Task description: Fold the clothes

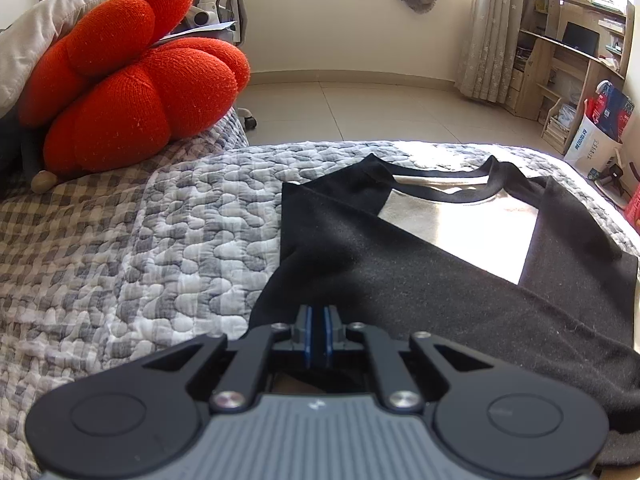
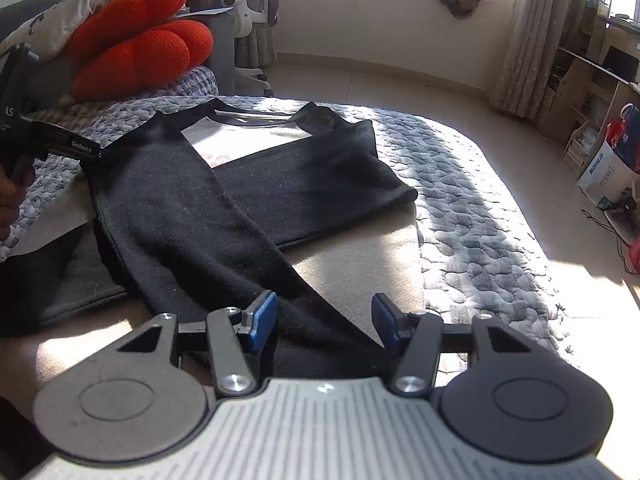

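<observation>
A black-and-white shirt (image 1: 420, 264) lies on the quilted bed, both black sleeves folded across its white chest; it also shows in the right wrist view (image 2: 256, 184). My left gripper (image 1: 319, 316) is shut on the shirt's left edge where the folded sleeve starts. It also appears at the left of the right wrist view (image 2: 100, 154), pinching that same edge. My right gripper (image 2: 324, 320) is open, its blue pads on either side of the end of the long black sleeve (image 2: 312, 320), just above it.
A red flower-shaped cushion (image 1: 132, 80) and a grey pillow (image 1: 44, 24) sit at the bed's far left. The grey patterned quilt (image 1: 180, 220) covers the bed. Beyond the bed's edge are tiled floor, a wooden desk (image 1: 568, 60) and bags (image 1: 600, 128) at right.
</observation>
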Motion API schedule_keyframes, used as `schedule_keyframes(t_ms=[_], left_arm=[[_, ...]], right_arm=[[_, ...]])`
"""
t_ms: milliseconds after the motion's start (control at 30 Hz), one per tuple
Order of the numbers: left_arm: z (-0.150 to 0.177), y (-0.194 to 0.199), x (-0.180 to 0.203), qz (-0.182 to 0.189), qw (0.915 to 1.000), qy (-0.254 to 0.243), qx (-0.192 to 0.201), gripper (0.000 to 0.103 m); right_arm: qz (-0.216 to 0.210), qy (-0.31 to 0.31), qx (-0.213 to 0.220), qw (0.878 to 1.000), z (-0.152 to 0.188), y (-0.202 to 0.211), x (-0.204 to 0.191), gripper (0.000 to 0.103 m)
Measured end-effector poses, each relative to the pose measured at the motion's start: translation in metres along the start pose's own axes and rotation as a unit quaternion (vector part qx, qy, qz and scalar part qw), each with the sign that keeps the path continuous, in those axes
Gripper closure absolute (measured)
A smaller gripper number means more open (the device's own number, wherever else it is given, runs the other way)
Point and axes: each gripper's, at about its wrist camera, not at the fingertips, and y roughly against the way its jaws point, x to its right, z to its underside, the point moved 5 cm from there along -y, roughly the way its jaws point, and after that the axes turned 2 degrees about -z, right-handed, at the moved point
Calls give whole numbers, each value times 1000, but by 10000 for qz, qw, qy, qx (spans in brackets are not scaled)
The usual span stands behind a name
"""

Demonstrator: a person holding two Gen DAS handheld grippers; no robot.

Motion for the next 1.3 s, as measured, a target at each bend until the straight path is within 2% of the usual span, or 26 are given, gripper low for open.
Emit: schedule_keyframes(t_ms=[33, 67, 100, 133, 333, 467, 567, 667, 733, 833, 933, 967, 1133, 1300], left_arm=[[0, 0, -1, -4, 10000, 6, -5, 97], [0, 0, -2, -3, 10000, 31, -14, 97], [0, 1, -4, 0, 10000, 66, -24, 97], [0, 1, -5, 6, 10000, 90, -30, 97], [-1, 2, -6, -7, 9999, 147, -54, 97], [0, 0, -7, -36, 9999, 145, -61, 97], [-2, 1, -8, -23, 9998, 186, -67, 97], [-7, 7, -15, -13, 9993, 382, 16, 97], [-8, 11, -18, -5, 9991, 430, 71, 97], [-9, 16, -18, 21, 9990, 426, 122, 97], [-8, 22, -10, 113, 9994, 260, 208, 97], [-7, 21, -7, 112, 9995, 222, 189, 96], [0, 11, -2, 15, 10000, 80, 4, 96], [-2, 11, -8, 27, 9997, 231, 15, 96]], right_arm=[[29, 57, -67, 10000, 4, -3, -2, 60], [32, 91, -122, 9999, 7, -5, -4, 68], [-15, 60, -129, 9999, 8, -2, -5, 92], [5, 22, -90, 10000, 7, 1, -4, 100], [141, -377, 251, 9989, 0, 27, 4, 100], [753, -264, 143, 9967, 3, 20, 12, 101], [322, -526, -122, 9980, 9, 10, 17, 101], [227, -436, 148, 9987, 4, 21, 12, 99], [113, -440, 313, 9985, 1, 27, 10, 90], [-169, -545, 373, 9977, -1, 28, 7, 89], [-437, -647, 18, 9969, 4, 14, 3, 89], [-461, -686, -178, 9964, 7, 6, 2, 89], [-224, -1010, -319, 9941, 12, 7, 16, 92], [-194, -1245, -207, 9918, 15, 17, 31, 89]])
